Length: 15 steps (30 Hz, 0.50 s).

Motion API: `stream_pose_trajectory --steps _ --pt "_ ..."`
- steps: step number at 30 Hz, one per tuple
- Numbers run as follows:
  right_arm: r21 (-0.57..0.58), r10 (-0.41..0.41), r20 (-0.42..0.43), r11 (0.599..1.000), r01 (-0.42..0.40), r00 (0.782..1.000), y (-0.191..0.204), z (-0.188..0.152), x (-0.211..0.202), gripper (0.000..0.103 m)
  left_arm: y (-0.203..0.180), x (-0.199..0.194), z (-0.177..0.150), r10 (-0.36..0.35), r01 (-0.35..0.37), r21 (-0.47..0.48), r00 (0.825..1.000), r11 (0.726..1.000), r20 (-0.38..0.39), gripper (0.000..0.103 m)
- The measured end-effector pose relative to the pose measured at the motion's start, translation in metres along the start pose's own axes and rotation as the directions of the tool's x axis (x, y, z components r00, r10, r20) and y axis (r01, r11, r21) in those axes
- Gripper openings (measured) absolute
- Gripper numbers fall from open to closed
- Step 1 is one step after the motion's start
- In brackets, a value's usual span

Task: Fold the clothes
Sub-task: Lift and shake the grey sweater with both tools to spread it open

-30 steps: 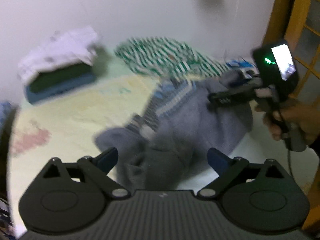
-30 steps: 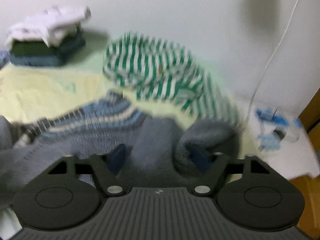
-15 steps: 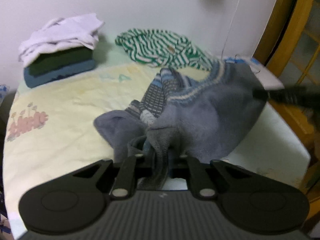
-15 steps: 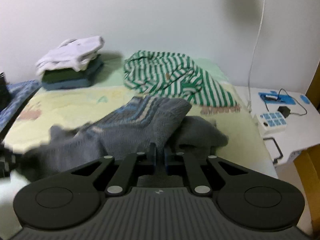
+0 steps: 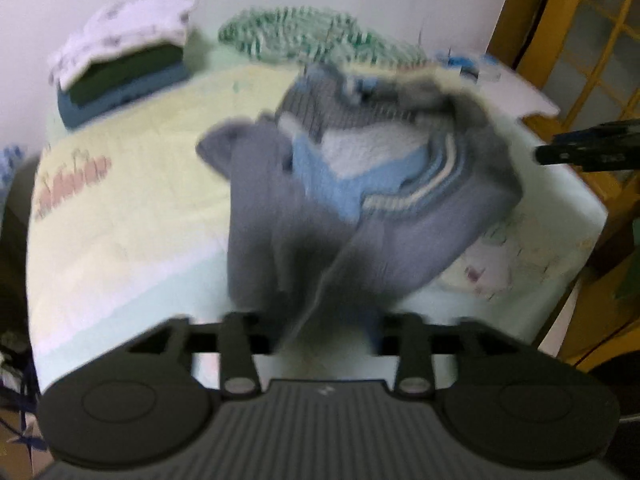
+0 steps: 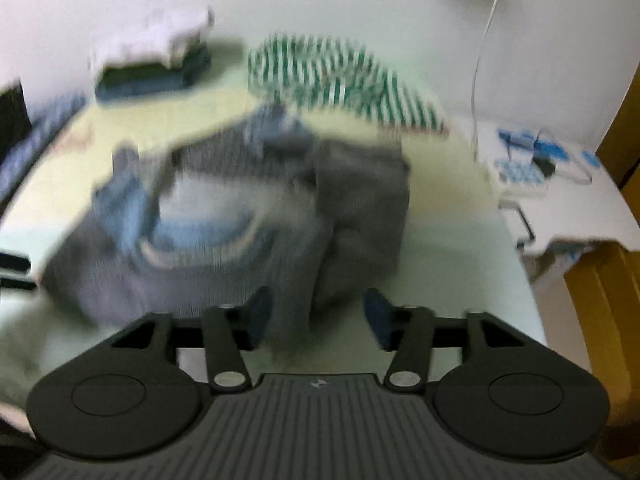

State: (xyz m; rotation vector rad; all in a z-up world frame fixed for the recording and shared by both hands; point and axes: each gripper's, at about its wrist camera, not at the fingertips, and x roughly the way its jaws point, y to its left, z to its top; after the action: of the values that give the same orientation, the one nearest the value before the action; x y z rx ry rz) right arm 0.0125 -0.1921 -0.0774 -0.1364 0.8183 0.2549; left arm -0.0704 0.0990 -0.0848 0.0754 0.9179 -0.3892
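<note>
Grey sweater crumpled on the bed, both grippers opening over its near edge.

The bed sheet (image 5: 120, 216) spreads beyond the fingers. The grey sweater (image 5: 360, 208) lies heaped ahead of them, a fold hanging between each pair. Farther ahead sit a striped garment (image 6: 336, 76) and folded stack (image 5: 120, 68). Left gripper (image 5: 326, 330) and right gripper (image 6: 318, 316) stand apart, jaws opening, pads off the blurred cloth.

A home bedroom: bed (image 5: 132, 216) with patterned sheet, folded clothes stack (image 5: 120, 76), wooden lattice door (image 5: 592, 40).
</note>
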Motion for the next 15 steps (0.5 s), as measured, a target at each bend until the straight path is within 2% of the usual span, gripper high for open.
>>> stream_pose_trajectory --steps 2,3,5,8,9,10,11,12,13,15 --pt "-0.032 0.021 0.033 0.999 -0.020 0.999 0.008 0.004 0.005 0.062 -0.006 -0.007 0.008 0.001 -0.001 -0.005 0.998 1.000 0.055 0.073" --pt "-0.058 0.035 0.038 0.998 -0.033 0.999 0.014 0.006 0.012 0.063 -0.009 -0.007 0.012 -0.003 0.003 -0.009 0.997 1.000 0.072 0.076" --pt "-0.116 0.066 0.039 0.991 -0.061 0.997 0.027 0.008 0.031 0.064 -0.020 0.004 0.020 -0.020 0.021 -0.021 0.997 1.000 0.077 0.089" --pt "-0.170 0.056 0.026 0.984 -0.050 0.998 0.039 0.010 0.069 0.064 -0.032 0.035 0.024 -0.015 0.016 -0.041 0.999 0.999 0.028 0.088" --pt "-0.178 0.052 0.028 0.983 -0.046 0.998 0.039 0.010 0.079 0.064 -0.035 0.048 0.024 -0.006 0.006 -0.051 1.000 0.999 0.002 0.086" --pt "-0.183 0.052 0.022 0.982 -0.047 0.998 0.039 0.010 0.088 0.064 -0.036 0.061 0.024 0.007 -0.010 -0.062 0.999 0.998 -0.033 0.074" --pt "-0.186 0.058 0.000 0.981 -0.057 0.998 0.037 0.010 0.097 0.062 -0.038 0.071 0.023 0.019 -0.024 -0.072 0.998 0.997 -0.066 0.057" --pt "-0.184 0.067 -0.030 0.980 -0.071 0.997 0.034 0.010 0.103 0.048 -0.040 0.077 0.021 0.027 -0.035 -0.081 0.995 0.996 -0.096 0.047" --pt "-0.178 0.074 -0.048 0.981 -0.082 0.996 0.031 0.010 0.105 0.027 -0.042 0.083 0.019 0.035 -0.047 -0.089 0.991 0.995 -0.126 0.030" --pt "-0.170 0.103 -0.046 0.979 -0.109 0.994 0.023 0.010 0.097 0.021 -0.048 0.083 0.016 0.058 -0.070 -0.086 0.989 0.994 -0.135 0.026"
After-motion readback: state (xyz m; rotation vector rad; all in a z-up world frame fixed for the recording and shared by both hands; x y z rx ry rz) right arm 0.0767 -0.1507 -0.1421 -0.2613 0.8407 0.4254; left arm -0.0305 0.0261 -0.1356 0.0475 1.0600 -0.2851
